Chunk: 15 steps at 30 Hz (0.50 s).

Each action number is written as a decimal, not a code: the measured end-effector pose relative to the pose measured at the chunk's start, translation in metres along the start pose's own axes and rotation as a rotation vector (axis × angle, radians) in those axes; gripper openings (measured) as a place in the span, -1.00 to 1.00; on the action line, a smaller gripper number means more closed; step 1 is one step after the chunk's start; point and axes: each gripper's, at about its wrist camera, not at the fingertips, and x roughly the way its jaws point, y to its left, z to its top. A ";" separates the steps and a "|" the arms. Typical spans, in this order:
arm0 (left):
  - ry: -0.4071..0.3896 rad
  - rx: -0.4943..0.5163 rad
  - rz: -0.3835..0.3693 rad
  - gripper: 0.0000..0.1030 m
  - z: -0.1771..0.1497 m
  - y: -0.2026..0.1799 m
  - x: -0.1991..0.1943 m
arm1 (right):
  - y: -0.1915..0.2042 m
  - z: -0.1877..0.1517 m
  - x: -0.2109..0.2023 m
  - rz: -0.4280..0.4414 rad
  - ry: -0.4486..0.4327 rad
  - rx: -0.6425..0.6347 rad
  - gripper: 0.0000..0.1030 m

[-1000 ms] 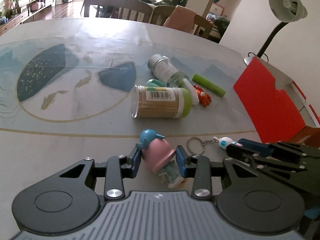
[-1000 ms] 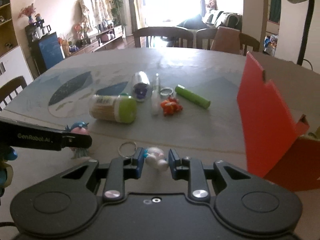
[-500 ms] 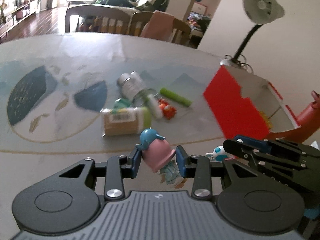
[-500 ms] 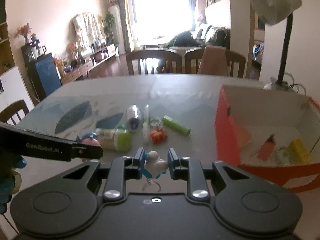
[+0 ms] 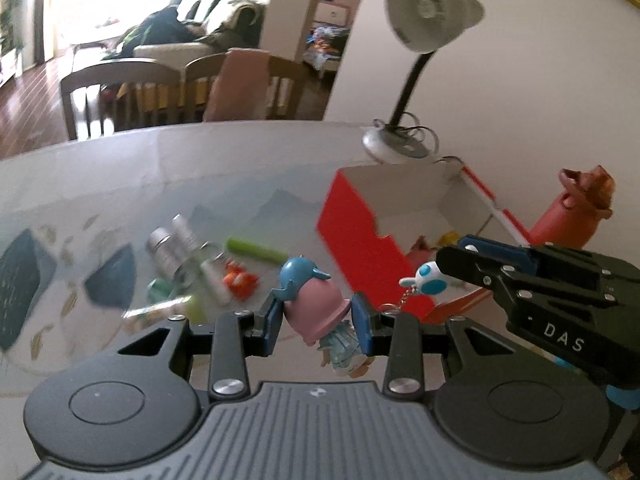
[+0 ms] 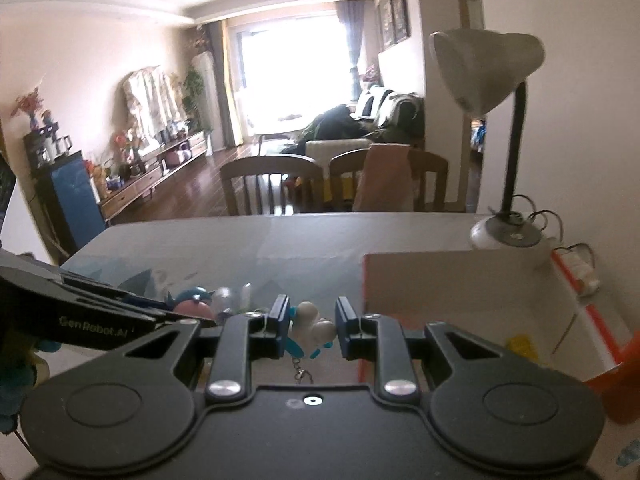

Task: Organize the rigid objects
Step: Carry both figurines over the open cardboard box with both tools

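Two toys in hand, box ahead: sorting partly done.

My left gripper (image 5: 316, 320) is clamped narrow on the pink doll figure (image 5: 314, 306), lifted clear of the table (image 5: 240, 168); my right gripper (image 6: 308, 326) is pinched close on the white-and-blue keychain charm (image 6: 310, 326), its ring dangling below my fingers. Ahead and right of both: the red box (image 5: 360, 240), open, already holding a yellow piece (image 6: 520, 344) and a few small items I cannot make out. Left to sort, ahead-left of my left fingers: metal tin (image 5: 164, 248), green stick (image 5: 256, 250), orange toy (image 5: 240, 280), green-capped jar (image 5: 172, 306), blurred. Judged: roughly midway; both held pieces await dropping in.
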 end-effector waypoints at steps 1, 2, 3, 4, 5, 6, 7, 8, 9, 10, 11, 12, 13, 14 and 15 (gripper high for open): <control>0.000 0.007 -0.006 -0.29 0.004 -0.005 0.001 | -0.005 0.003 -0.001 -0.011 -0.004 0.002 -0.55; 0.000 0.015 -0.013 -0.29 0.008 -0.010 0.003 | -0.009 0.004 -0.001 -0.020 -0.008 0.004 -0.55; 0.002 0.026 -0.018 -0.29 0.013 -0.016 0.005 | -0.015 0.006 -0.002 -0.029 -0.012 0.010 -0.55; 0.003 0.035 -0.021 -0.29 0.017 -0.021 0.007 | -0.021 0.008 -0.002 -0.036 -0.015 0.017 -0.55; 0.004 0.046 -0.025 -0.29 0.021 -0.026 0.009 | -0.026 0.010 -0.002 -0.044 -0.018 0.019 -0.55; 0.005 0.059 -0.030 -0.29 0.025 -0.032 0.012 | -0.031 0.010 -0.002 -0.054 -0.020 0.017 -0.55; 0.007 0.067 -0.034 -0.29 0.029 -0.037 0.015 | -0.036 0.011 -0.002 -0.064 -0.021 0.018 -0.55; 0.009 0.076 -0.038 -0.29 0.032 -0.042 0.018 | -0.042 0.012 -0.001 -0.071 -0.022 0.021 -0.55; 0.011 0.086 -0.041 -0.29 0.035 -0.048 0.021 | -0.047 0.012 -0.001 -0.080 -0.023 0.021 -0.55; 0.015 0.094 -0.045 -0.29 0.038 -0.053 0.025 | -0.052 0.012 -0.001 -0.090 -0.024 0.020 -0.55; 0.017 0.102 -0.050 -0.29 0.041 -0.059 0.028 | -0.057 0.013 0.000 -0.099 -0.024 0.023 -0.55; 0.019 0.114 -0.054 -0.29 0.044 -0.065 0.032 | -0.063 0.013 0.001 -0.107 -0.023 0.027 -0.55; 0.020 0.126 -0.056 -0.29 0.047 -0.070 0.036 | -0.068 0.014 0.002 -0.118 -0.022 0.028 -0.55; 0.019 0.137 -0.056 -0.29 0.050 -0.075 0.040 | -0.074 0.013 0.002 -0.127 -0.021 0.031 -0.55; 0.020 0.147 -0.058 -0.29 0.053 -0.081 0.043 | -0.079 0.012 0.003 -0.134 -0.017 0.035 -0.55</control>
